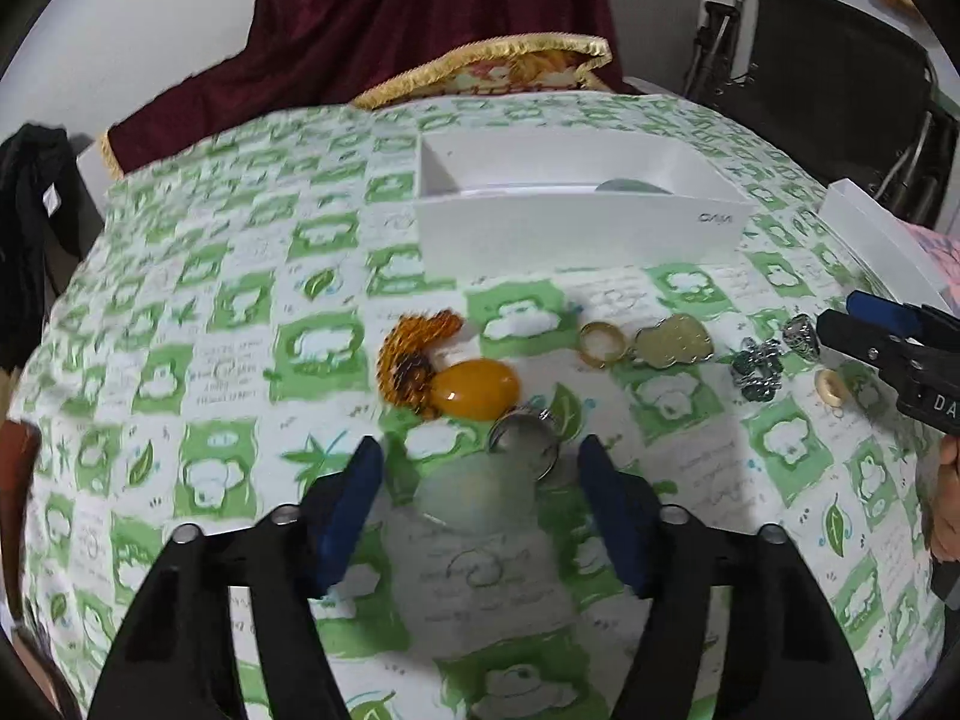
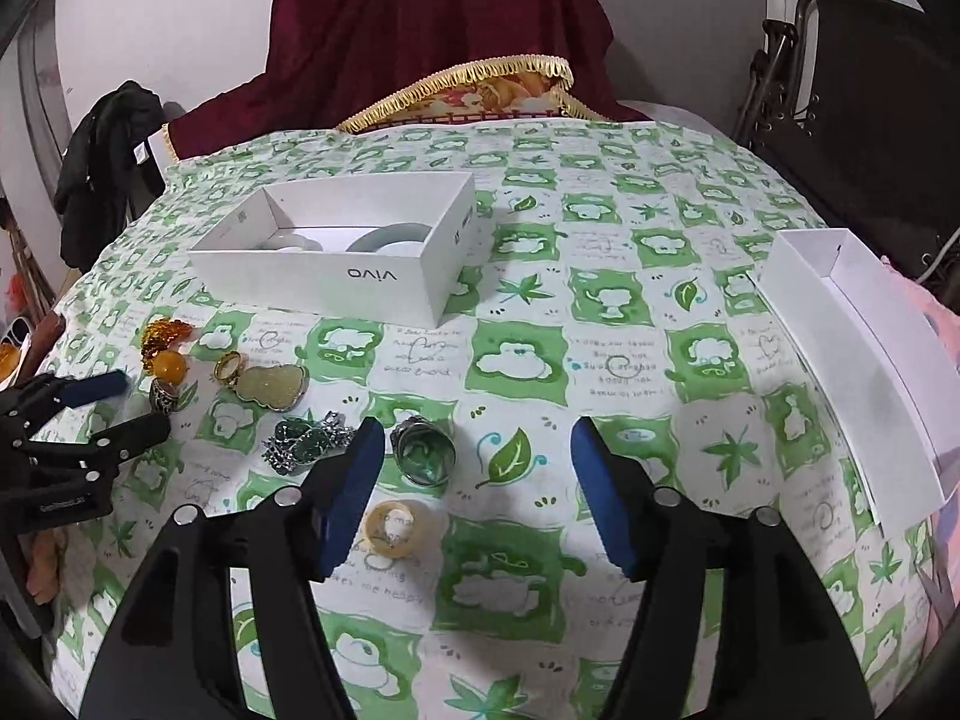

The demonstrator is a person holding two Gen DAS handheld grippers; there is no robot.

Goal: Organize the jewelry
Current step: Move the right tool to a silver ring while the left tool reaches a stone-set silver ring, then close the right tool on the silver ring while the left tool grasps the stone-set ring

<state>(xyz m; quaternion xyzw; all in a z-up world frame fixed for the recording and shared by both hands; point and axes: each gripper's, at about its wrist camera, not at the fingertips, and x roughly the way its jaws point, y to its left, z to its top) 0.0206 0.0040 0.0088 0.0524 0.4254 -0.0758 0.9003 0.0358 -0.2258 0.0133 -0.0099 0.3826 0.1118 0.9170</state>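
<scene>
Jewelry lies on the green-and-white tablecloth (image 1: 198, 360). My left gripper (image 1: 480, 459) is open just in front of a metal ring (image 1: 523, 438) and an amber oval stone (image 1: 477, 389) with an orange beaded piece (image 1: 414, 348). A gold ring (image 1: 600, 343), a pale gourd pendant (image 1: 675, 341) and a green brooch (image 1: 757, 369) lie to the right. My right gripper (image 2: 477, 447) is open over the cloth; a silver ring (image 2: 423, 450) and a cream ring (image 2: 393, 527) lie by its left finger. A white box (image 2: 336, 282) holds pale bangles.
A second white box (image 2: 864, 354) lies at the table's right edge. A dark red cloth with gold fringe (image 2: 432, 42) drapes something behind the table. A black folding chair (image 1: 840, 90) stands at the back right. Dark clothing (image 2: 108, 150) hangs at the left.
</scene>
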